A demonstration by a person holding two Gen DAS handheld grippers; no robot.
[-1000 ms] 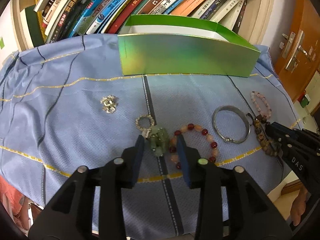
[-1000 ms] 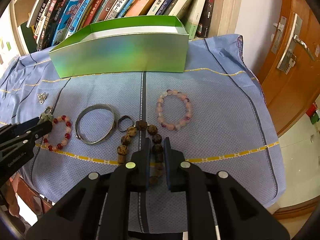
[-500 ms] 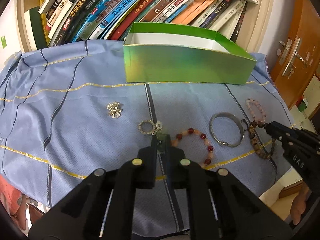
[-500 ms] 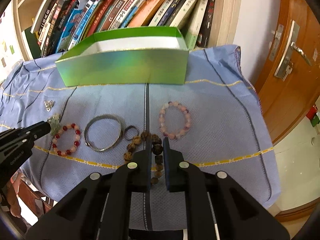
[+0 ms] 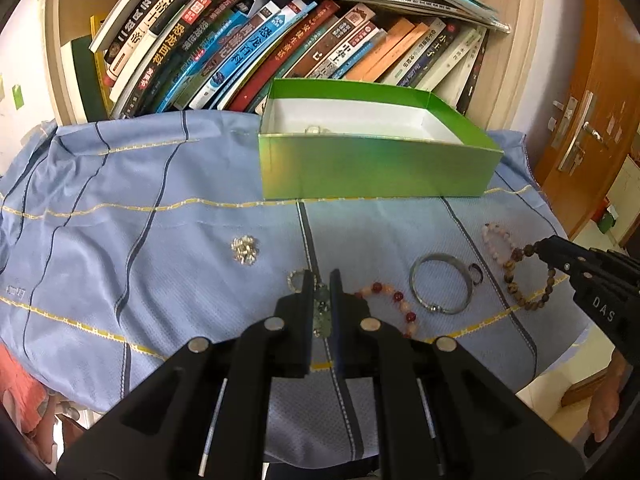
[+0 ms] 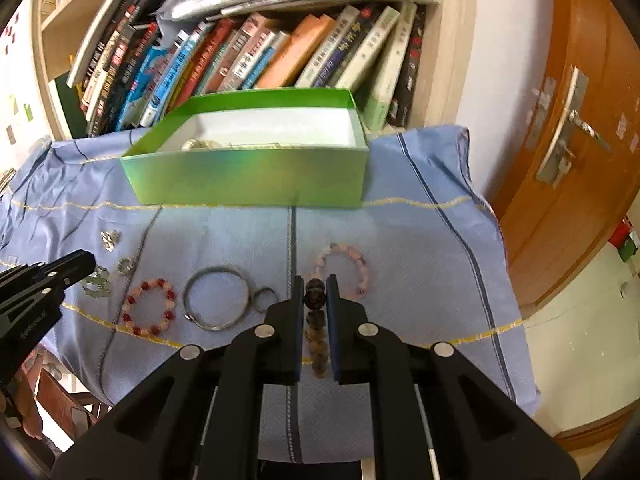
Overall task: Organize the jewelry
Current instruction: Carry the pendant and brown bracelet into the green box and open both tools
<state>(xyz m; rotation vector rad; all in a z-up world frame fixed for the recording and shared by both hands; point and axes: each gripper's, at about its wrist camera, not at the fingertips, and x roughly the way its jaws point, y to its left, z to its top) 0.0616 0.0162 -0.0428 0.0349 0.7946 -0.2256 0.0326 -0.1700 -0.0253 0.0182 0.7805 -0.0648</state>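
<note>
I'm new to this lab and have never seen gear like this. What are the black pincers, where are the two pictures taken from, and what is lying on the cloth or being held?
The pincers are two-finger grippers, one in each of a person's hands. Each carries a wide-angle camera looking along its fingers, so each picture shows its own gripper below and the other at the edge.

The left gripper is shut on a pale green pendant. The right gripper is shut on a brown bead bracelet, which hangs from it in the left view.

On the blue cloth lie a red and pink bead bracelet, a silver bangle, a small dark ring, a pink bead bracelet and a small silver ornament. Behind stands an open green box with something pale inside.
</note>
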